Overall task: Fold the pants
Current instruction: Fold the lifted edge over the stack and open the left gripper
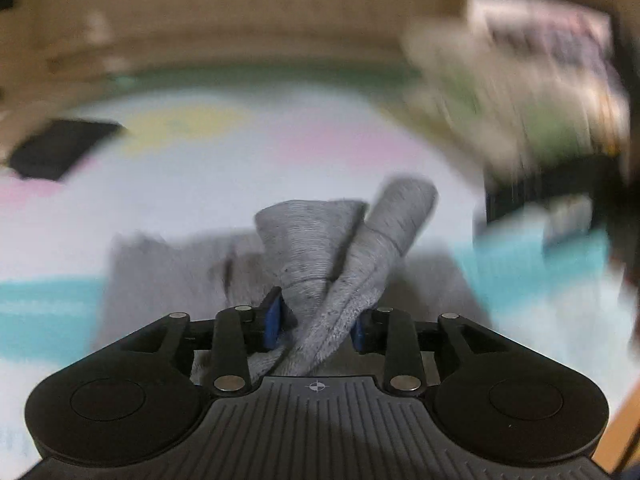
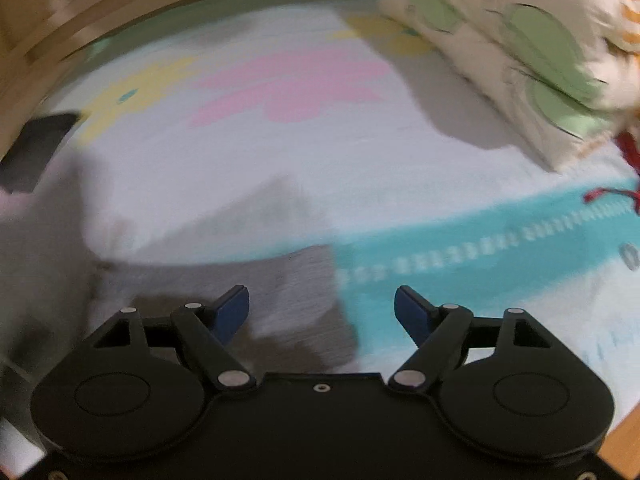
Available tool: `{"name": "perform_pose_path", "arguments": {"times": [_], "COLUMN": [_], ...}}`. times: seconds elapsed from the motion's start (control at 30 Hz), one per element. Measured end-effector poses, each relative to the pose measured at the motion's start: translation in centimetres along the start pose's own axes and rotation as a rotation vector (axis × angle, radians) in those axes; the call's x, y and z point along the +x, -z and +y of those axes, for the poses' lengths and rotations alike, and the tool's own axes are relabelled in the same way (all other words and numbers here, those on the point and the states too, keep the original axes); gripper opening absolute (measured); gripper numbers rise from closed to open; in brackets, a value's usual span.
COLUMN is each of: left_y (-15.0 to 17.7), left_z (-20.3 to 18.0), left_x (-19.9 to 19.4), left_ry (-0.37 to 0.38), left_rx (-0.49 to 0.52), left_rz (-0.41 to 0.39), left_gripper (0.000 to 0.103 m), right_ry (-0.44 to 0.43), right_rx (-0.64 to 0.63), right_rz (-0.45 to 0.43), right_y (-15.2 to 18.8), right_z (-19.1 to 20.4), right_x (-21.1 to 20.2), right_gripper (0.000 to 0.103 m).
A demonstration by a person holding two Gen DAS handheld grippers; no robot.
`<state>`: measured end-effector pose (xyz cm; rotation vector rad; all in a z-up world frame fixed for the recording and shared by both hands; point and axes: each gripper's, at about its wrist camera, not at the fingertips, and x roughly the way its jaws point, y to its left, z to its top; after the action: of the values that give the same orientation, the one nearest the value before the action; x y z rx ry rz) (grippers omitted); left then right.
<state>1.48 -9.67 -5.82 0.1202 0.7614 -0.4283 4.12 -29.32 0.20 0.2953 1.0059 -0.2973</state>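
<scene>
Progress is judged partial. Grey pants [image 1: 320, 248] are seen lying on a patterned bed sheet [image 1: 200, 184], with a bunched portion gathered up and pinched between the blue pads of the left gripper [image 1: 316, 316]; two rolled ends stand up beyond the pads, while the rest of the garment spreads flat below. The right gripper [image 2: 322, 312] is held with its fingers wide apart and nothing between them, above a grey corner of the pants [image 2: 304, 300] at the near edge of the sheet. No finished, squared fold is visible in either view; at least one fold is judged still to be laid down and smoothed.

Open room is noted on the sheet ahead, across the pink and yellow print. Limits are recorded as follows: a stack of folded bedding [image 2: 520, 60] on the right, a dark flat object [image 1: 60, 152] at far left, and a wooden bed frame [image 2: 80, 20] along the far side. Both views are motion-blurred, so finer edges cannot be confirmed.
</scene>
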Motion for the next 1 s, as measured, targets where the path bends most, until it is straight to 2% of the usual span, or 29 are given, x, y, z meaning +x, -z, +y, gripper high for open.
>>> {"name": "perform_pose_path", "arguments": {"times": [0.07,0.13,0.2,0.23,0.3,0.4,0.47,0.53,0.63,0.73,0.87,1.0], "left_y": [0.6,0.5,-0.1,-0.4,-0.6,-0.3,-0.6,-0.9,-1.1,-0.8,0.2,0.4], "left_z": [-1.4,-1.6,-1.3,-1.0,-1.2,0.1,2.0,3.9,7.7,9.7,10.4,10.2], "left_x": [0.2,-1.1,-2.6,-3.5,-4.9,-6.3,-6.0,-5.2,-3.6,-2.0,1.4,1.8], "left_ry": [-0.03,-0.014,0.083,0.156,0.227,0.19,0.16,0.106,0.023,0.009,0.034,0.044], "left_rx": [0.032,0.033,0.037,0.054,0.093,0.096,0.039,-0.038,-0.175,-0.258,-0.233,-0.227], "left_rz": [0.03,-0.018,-0.072,-0.098,-0.121,-0.167,-0.165,-0.138,-0.055,0.041,0.199,0.201], "left_gripper": [0.032,0.036,0.045,0.046,0.047,0.053,0.06,0.06,0.06,0.06,0.061,0.063], "right_ry": [0.03,0.039,0.012,-0.004,-0.031,-0.098,-0.126,-0.151,-0.177,-0.191,-0.219,-0.183], "right_rx": [0.032,0.058,0.075,0.075,0.051,-0.007,0.008,0.0,-0.049,-0.073,-0.089,-0.114], "right_rz": [-0.019,-0.032,-0.028,-0.021,-0.002,0.042,0.049,0.06,0.083,0.102,0.133,0.161], "right_y": [-0.6,-0.9,-1.0,-1.0,-0.8,-0.6,0.0,0.5,1.0,1.4,1.7,2.2], "right_z": [-1.2,-2.1,-2.6,-2.5,-2.1,-1.1,-0.7,-0.3,1.1,2.3,3.5,4.3], "right_x": [-0.3,-0.6,-0.8,-0.7,-0.5,0.1,0.3,0.6,1.3,2.0,2.9,4.4], "right_gripper": [0.081,0.081,0.081,0.081,0.081,0.081,0.081,0.081,0.081,0.081,0.085,0.086]}}
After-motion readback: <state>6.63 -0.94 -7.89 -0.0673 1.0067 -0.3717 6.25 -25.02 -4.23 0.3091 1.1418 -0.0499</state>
